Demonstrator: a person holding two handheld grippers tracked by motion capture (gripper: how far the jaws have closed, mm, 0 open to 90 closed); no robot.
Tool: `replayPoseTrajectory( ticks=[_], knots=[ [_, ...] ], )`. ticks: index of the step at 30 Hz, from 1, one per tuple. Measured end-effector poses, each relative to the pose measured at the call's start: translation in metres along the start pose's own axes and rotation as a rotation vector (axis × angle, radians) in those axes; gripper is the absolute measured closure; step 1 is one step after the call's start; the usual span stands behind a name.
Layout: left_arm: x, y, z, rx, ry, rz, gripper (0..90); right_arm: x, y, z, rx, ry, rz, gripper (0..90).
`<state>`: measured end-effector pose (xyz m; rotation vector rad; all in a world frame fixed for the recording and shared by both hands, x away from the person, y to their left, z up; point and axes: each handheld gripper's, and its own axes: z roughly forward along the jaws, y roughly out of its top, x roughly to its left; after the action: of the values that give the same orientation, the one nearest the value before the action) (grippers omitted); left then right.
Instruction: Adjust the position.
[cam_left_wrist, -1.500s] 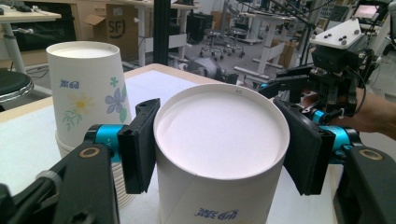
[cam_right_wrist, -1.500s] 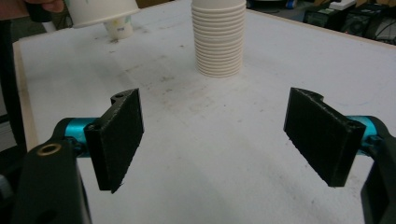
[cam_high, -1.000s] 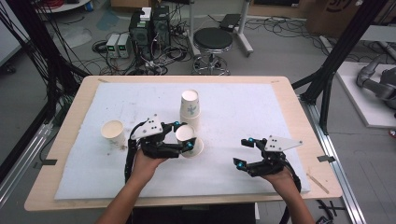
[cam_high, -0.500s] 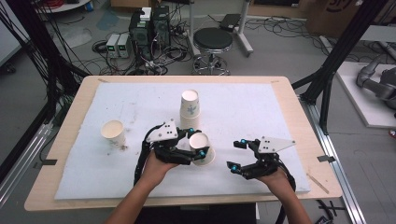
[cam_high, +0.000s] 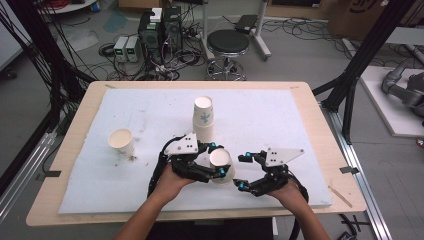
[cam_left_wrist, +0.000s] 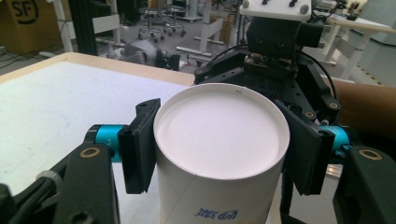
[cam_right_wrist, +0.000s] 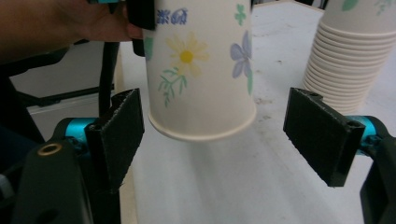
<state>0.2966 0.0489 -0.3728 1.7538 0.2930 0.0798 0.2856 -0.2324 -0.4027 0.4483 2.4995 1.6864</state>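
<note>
Right gripper view: upside-down paper cup (cam_right_wrist: 201, 70) hangs above the counter (cam_right_wrist: 196, 186), pinched by the left gripper (cam_high: 212, 162).
Right gripper (cam_right_wrist: 212, 126) jaws stand spread around its rim (thin wall); a hard squeeze could crush it, or knock the stack of cups (cam_right_wrist: 350, 60) behind.

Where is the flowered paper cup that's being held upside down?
In the high view the flowered cup sits near the table's front middle, clamped in the left gripper, just below the cup stack and beside the right gripper.
</note>
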Motion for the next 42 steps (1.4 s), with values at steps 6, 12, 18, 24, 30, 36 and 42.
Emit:
replayPoseTrajectory(
  ticks=[6, 12, 18, 24, 30, 36, 42],
  knots=[
    [-0.002, 0.004, 0.004, 0.001, -0.028, 0.015, 35.7, 0.0, 0.005, 0.005, 0.009, 0.033, -0.01, 20.9],
    [-0.004, 0.004, 0.009, 0.009, -0.044, 0.022, 35.7, 0.0, 0.008, 0.013, 0.022, 0.069, -0.007, 21.0],
    [-0.006, 0.003, 0.012, 0.005, -0.066, 0.018, 35.7, -0.001, 0.007, 0.018, 0.021, 0.094, 0.001, 21.1],
    [-0.008, 0.001, 0.014, 0.013, -0.077, 0.021, 35.8, 0.0, 0.005, 0.022, 0.024, 0.114, 0.001, 21.7],
    [-0.007, -0.001, 0.013, 0.003, -0.08, 0.015, 36.0, -0.001, 0.003, 0.021, 0.014, 0.132, -0.002, 26.9],
    [-0.009, -0.001, 0.011, 0.004, -0.078, 0.018, 36.1, 0.0, 0.004, 0.021, 0.016, 0.133, -0.018, 29.9],
    [-0.01, -0.003, 0.012, 0.001, -0.054, 0.012, 23.1, 0.0, 0.005, 0.02, 0.039, 0.127, -0.028, 30.6]
  ],
)
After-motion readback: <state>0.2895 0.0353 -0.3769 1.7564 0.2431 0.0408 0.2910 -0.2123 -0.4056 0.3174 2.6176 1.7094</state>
